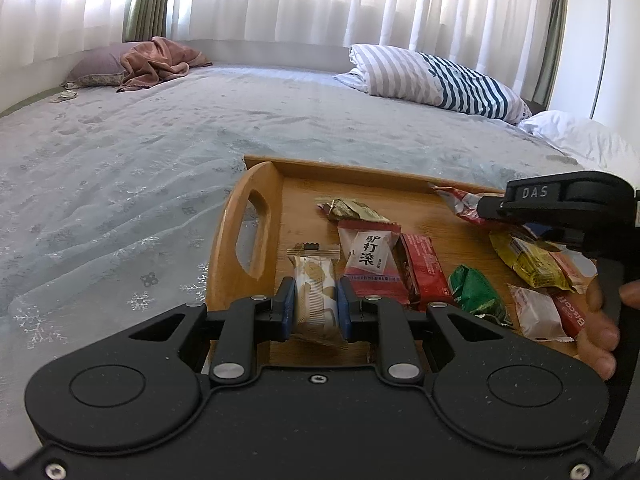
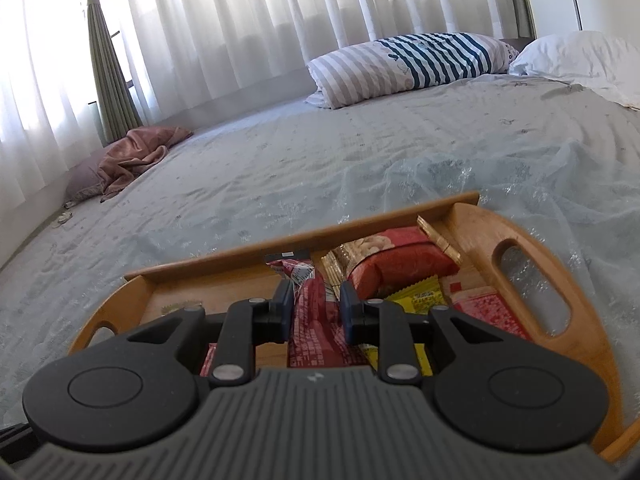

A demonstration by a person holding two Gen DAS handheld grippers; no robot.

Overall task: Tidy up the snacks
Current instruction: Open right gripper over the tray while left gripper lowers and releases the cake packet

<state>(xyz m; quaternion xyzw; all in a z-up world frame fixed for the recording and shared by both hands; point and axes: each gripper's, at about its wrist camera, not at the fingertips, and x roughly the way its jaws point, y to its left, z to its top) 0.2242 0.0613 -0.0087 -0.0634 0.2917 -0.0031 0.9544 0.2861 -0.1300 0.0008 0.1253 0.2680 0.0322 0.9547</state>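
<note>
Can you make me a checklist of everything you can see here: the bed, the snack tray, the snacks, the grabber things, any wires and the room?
Surface: pale blue patterned bedspread, wrinkled, with a wooden handled tray resting on it.
Job's things: wrapped snacks lie loose in the tray, among them a white packet with black characters, a red bar, a green foil packet and a yellow packet.
Clutter: crumpled brownish-pink blanket at the far edge.
Grippers: left gripper shut on a cream wafer packet; right gripper shut on a red crinkled packet.
Cables: nothing seen.
Surroundings: striped pillow, plain white pillow, sheer white curtains.
</note>
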